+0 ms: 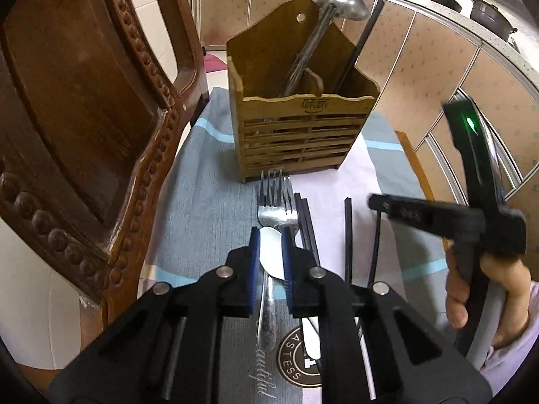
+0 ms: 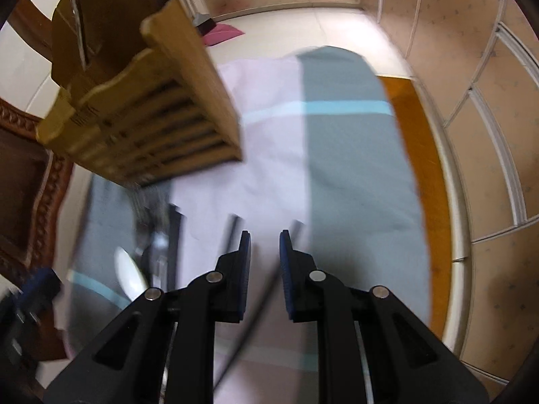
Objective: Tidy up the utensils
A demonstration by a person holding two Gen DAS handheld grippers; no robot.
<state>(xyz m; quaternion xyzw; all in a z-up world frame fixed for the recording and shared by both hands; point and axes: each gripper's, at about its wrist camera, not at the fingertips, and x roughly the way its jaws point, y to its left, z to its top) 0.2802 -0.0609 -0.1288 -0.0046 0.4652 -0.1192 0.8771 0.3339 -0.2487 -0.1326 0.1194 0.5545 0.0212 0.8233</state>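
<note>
Utensils (image 1: 348,235) are lying in a row on the striped cloth (image 1: 202,185) just in front of the wooden holder (image 1: 303,134), handles pointing away from it, probably so each can be picked and dropped in. Behind the holder's front wall a steel ladle (image 1: 337,0) is standing in the left compartment and a black chopstick (image 1: 363,43) is leaning in the right one. Nearest the holder, the fork (image 1: 269,215) is almost touching its base with its tines. The left gripper (image 1: 270,232) is clamping its blue pads on the bowl of the white spoon (image 1: 270,256), one pad on each side, with the handle trailing back under the jaws. That looks like a pinch for carrying it to the holder.

Over on the right wrist view, everything is smearing. The right gripper (image 2: 264,245) is hanging over the cloth to the right of the holder, pads showing a narrow gap. A thin dark stick is crossing beneath them, but whether they are gripping it I cannot tell.
</note>
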